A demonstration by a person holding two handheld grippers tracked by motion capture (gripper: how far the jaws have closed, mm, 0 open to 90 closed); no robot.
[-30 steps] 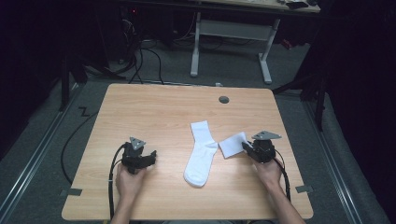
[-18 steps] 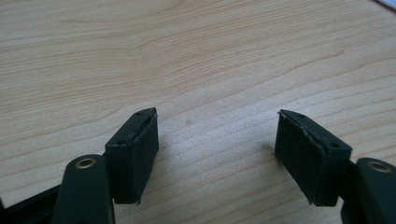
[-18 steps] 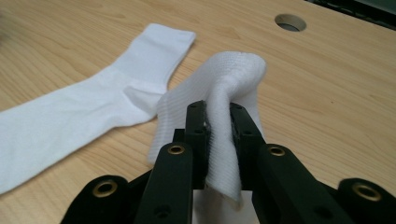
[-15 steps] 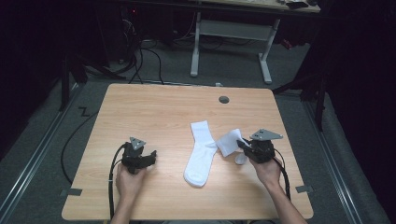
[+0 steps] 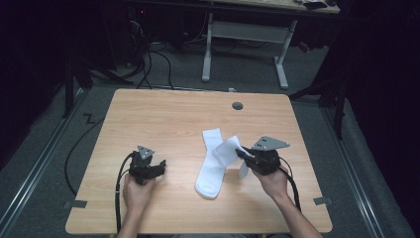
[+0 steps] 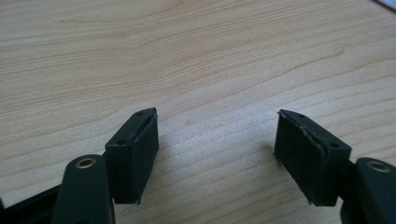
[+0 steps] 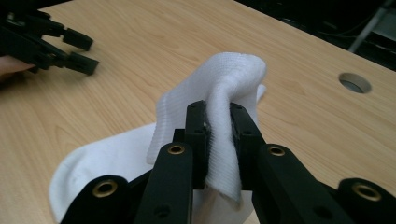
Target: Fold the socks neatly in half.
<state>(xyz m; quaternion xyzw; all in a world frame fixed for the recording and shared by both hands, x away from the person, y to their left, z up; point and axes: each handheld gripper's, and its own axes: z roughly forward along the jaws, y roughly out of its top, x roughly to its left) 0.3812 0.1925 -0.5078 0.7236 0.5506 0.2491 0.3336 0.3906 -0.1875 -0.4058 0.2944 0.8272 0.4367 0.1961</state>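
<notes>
A second white sock [image 7: 224,135] was pinched in the right gripper [image 5: 246,156] – lifted over the flat sock [image 5: 212,166] – while the left gripper [image 5: 159,167] was held spread.

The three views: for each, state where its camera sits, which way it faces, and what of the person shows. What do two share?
High view: above the person's side, facing forward and down on the table; forearms, both claws.
Left gripper view: on the left claw, facing bare wood; open jaws.
Right gripper view: on the right claw, facing the pinched white sock.
Shared: the sock, also in the high view.

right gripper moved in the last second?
Yes. The right gripper, shut on a white sock, has carried it left, over the flat sock and away from the table's right edge.
</notes>
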